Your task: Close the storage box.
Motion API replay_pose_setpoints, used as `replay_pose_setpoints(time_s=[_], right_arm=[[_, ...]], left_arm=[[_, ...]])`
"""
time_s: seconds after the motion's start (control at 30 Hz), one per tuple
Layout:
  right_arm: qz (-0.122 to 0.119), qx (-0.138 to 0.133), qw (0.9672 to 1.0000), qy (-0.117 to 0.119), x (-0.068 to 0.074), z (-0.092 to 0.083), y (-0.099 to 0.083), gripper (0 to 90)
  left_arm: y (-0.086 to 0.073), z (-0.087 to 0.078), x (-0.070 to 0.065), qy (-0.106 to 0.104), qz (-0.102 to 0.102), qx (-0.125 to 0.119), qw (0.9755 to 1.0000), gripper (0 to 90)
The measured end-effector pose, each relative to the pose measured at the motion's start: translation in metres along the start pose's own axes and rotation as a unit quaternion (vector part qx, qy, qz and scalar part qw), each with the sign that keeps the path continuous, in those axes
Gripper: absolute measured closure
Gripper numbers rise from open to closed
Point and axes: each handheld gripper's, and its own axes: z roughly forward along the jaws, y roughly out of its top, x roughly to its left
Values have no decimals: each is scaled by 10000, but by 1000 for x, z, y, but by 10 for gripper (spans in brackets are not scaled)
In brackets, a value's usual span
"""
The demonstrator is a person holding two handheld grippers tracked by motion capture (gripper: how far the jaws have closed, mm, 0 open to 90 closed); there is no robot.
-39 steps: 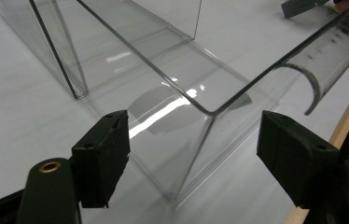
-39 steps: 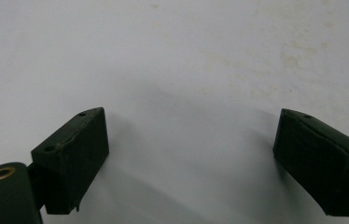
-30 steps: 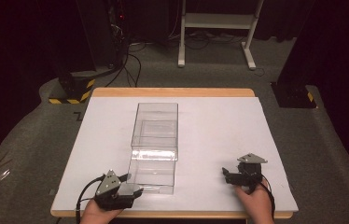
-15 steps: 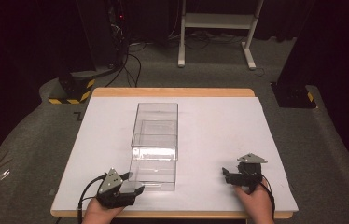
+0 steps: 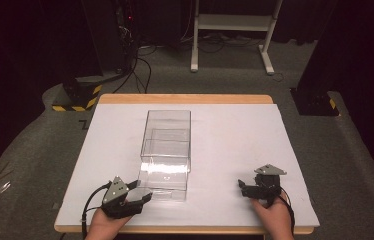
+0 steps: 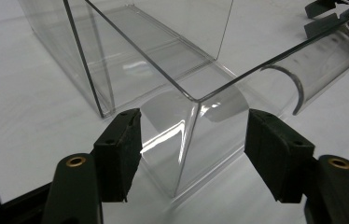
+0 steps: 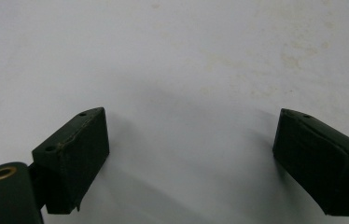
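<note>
Two grippers, left gripper (image 5: 140, 192) jaws apart astride the near corner of one clear box (image 5: 167, 150) mid-table, right gripper (image 5: 247, 187) agape over bare white table (image 5: 235, 135), then grey carpet (image 5: 355, 150), one white stand (image 5: 232, 22), dark room.

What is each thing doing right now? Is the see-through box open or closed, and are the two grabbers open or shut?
Clear box: lying on the white table, looks empty, not held; open or closed, cannot tell.
Left gripper: open, jaws either side of the box's near corner, not squeezing it.
Right gripper: open, holding nothing, over bare table, apart from the box.
</note>
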Motion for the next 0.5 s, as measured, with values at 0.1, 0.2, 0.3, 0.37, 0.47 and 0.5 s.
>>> replay_pose_setpoints(time_s=[0.1,0.2,0.3,0.37,0.47,0.5], right_arm=[[7,1,10000,1,0,0,0,108],[-1,-2,10000,-1,0,0,0,108],[-2,-2,10000,0,0,0,0,108],[-4,-3,10000,0,0,0,0,108],[-3,-4,10000,-1,0,0,0,109],[-4,-4,10000,-1,0,0,0,109]], left_arm=[[1,1,2,14,-38,-28,10000,385],[2,2,4,41,-28,-41,10000,413],[3,4,6,39,-95,-56,9999,418],[5,6,8,58,-112,-70,9999,418],[6,9,9,64,-150,-82,9998,422],[7,9,10,86,-149,-74,9998,428]])
